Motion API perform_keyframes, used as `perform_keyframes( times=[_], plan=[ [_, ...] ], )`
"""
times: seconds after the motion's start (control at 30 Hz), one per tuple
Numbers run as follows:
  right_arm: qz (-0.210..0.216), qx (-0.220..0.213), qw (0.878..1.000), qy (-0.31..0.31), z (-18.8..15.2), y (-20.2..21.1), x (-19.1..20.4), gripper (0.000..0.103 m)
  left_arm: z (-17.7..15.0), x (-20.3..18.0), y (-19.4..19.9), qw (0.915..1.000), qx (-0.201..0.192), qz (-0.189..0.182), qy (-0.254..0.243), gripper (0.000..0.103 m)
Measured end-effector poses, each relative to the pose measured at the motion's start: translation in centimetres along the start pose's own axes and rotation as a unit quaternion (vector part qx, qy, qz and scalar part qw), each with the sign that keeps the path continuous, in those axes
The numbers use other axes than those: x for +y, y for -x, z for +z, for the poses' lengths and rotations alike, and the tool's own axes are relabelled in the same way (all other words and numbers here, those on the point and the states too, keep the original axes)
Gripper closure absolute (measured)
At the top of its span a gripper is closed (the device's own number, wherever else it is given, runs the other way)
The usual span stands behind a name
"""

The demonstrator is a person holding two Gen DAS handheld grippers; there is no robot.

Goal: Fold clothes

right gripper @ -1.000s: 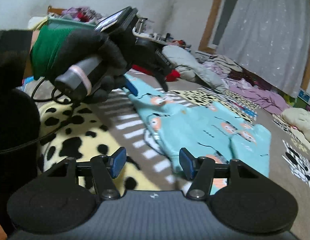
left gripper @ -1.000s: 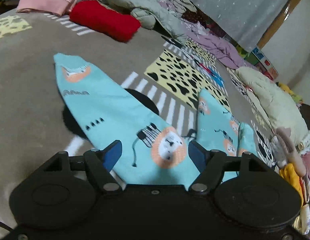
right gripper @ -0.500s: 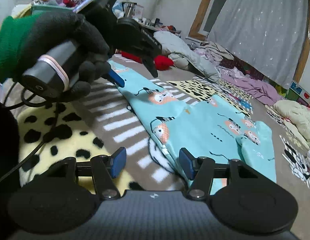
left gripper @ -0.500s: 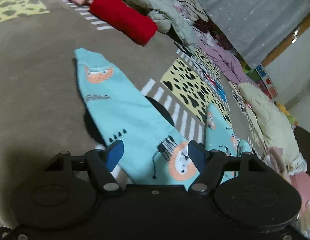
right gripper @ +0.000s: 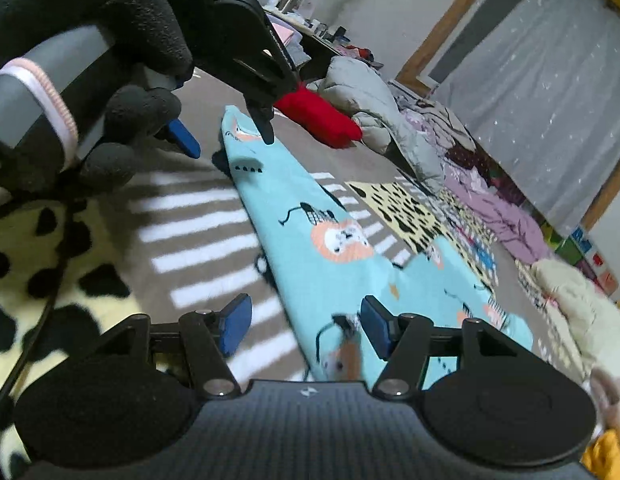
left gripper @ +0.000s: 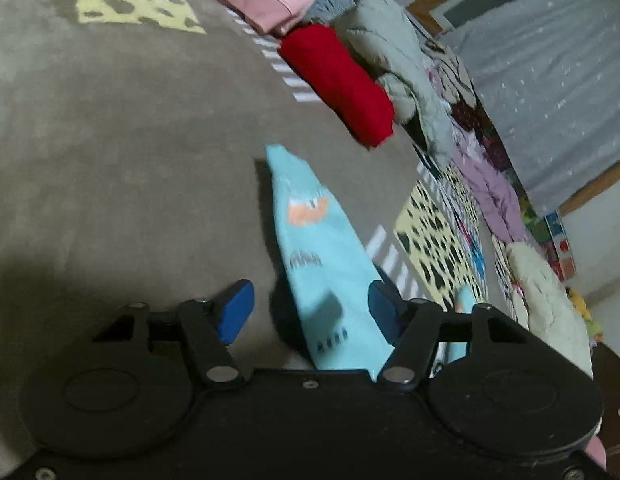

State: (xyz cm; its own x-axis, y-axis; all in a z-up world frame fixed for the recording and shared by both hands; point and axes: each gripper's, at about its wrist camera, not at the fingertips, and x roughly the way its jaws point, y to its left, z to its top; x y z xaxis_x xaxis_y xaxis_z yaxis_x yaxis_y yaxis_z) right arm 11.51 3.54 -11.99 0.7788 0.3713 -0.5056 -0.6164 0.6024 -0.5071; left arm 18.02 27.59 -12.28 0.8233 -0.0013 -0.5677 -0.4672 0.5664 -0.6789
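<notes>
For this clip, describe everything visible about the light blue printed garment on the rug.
The light blue garment is soft knit-looking fabric printed with orange lions, zebras and small black marks. It lies flat on the patterned rug, one long tapering part stretching away to a narrow hemmed end near the red folded item. Neither gripper holds it: the left gripper and right gripper hover over it, jaws open.

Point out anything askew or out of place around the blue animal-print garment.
The blue garment lies flat on the rug, one long narrow part stretched toward the red bundle. Both claws, left and right, are open above it. Unfolded clothes are heaped along the rug's far edge.
</notes>
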Motion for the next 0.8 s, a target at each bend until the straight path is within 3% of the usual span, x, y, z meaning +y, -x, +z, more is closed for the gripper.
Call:
perform_keyframes(
  times=[0.07, 0.17, 0.2, 0.3, 0.33, 0.4, 0.43, 0.5, 0.57, 0.63, 0.73, 0.8],
  plan=[
    [0.001, 0.004, 1.0, 0.01, 0.4, -0.5, 0.1, 0.042, 0.3, -0.3, -0.5, 0.9999, -0.005, -0.007, -0.014, 0.052],
    [0.007, 0.007, 1.0, 0.01, 0.7, -0.9, -0.1, 0.042, 0.8, -0.7, -1.1, 0.9992, -0.013, -0.017, -0.035, 0.075],
    [0.011, 0.006, 1.0, 0.004, 0.7, -0.9, -0.4, 0.042, 1.0, -0.9, -1.4, 0.9988, -0.015, -0.021, -0.042, 0.096],
    [0.037, -0.003, 0.998, -0.043, 0.4, -0.2, -1.6, 0.042, 1.4, -1.4, -2.0, 0.9971, -0.023, -0.033, -0.065, 0.101],
    [0.056, -0.01, 0.995, -0.087, 0.0, 0.3, -2.8, 0.042, 1.1, -2.4, -1.7, 0.9946, -0.031, -0.047, -0.088, 0.101],
    [0.093, -0.029, 0.977, -0.19, -0.9, 1.2, -5.5, 0.042, 0.2, -4.6, -1.0, 0.9868, -0.046, -0.078, -0.134, 0.101],
    [0.108, -0.041, 0.963, -0.243, -1.5, 1.8, -7.0, 0.042, -0.5, -5.7, -0.7, 0.9824, -0.049, -0.098, -0.152, 0.101],
    [0.134, -0.068, 0.922, -0.356, -3.1, 2.6, -10.3, 0.042, -2.1, -8.1, -0.3, 0.972, -0.045, -0.132, -0.189, 0.101],
    [0.153, -0.093, 0.87, -0.46, -5.2, 3.2, -13.5, 0.042, -4.4, -10.5, -0.4, 0.9596, -0.033, -0.155, -0.233, 0.101],
    [0.164, -0.116, 0.809, -0.552, -7.7, 3.3, -16.5, 0.041, -7.0, -12.9, -0.6, 0.9446, -0.018, -0.17, -0.28, 0.101],
    [0.177, -0.136, 0.73, -0.646, -11.2, 2.9, -19.6, 0.033, -11.1, -15.5, -1.1, 0.9184, -0.001, -0.172, -0.356, 0.101],
    [0.184, -0.138, 0.69, -0.686, -13.2, 2.2, -20.9, 0.027, -13.9, -17.0, -1.5, 0.8983, 0.009, -0.166, -0.407, 0.101]
  ],
)
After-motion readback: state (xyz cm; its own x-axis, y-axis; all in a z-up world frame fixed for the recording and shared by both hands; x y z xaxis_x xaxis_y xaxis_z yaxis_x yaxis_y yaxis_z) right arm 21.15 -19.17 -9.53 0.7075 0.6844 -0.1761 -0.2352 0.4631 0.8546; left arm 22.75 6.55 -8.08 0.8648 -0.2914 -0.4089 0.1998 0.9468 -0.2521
